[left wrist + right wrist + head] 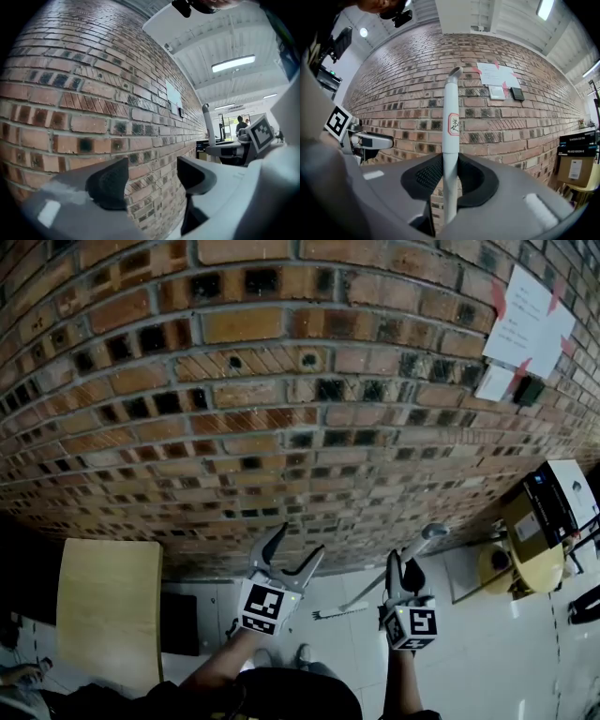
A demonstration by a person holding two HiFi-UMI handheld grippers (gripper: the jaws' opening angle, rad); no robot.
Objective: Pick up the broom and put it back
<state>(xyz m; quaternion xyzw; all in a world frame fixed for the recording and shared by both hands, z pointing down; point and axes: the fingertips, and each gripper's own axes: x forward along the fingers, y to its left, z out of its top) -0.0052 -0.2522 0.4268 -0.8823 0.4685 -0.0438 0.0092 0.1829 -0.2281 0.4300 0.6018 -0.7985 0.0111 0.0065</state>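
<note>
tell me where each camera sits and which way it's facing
Head view: on the person's head, looking steeply down at brick wall and floor; shows forearms, left gripper, right gripper.
Left gripper view: on the left gripper, along its open empty jaws, skimming the wall; right gripper at right.
Right gripper view: on the right gripper, facing the wall; jaws shut on broom handle.
Shared: all show the wall; head and right gripper views show the taped papers.

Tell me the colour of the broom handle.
The handle is white, with a red-edged label; it shows best in the right gripper view.
</note>
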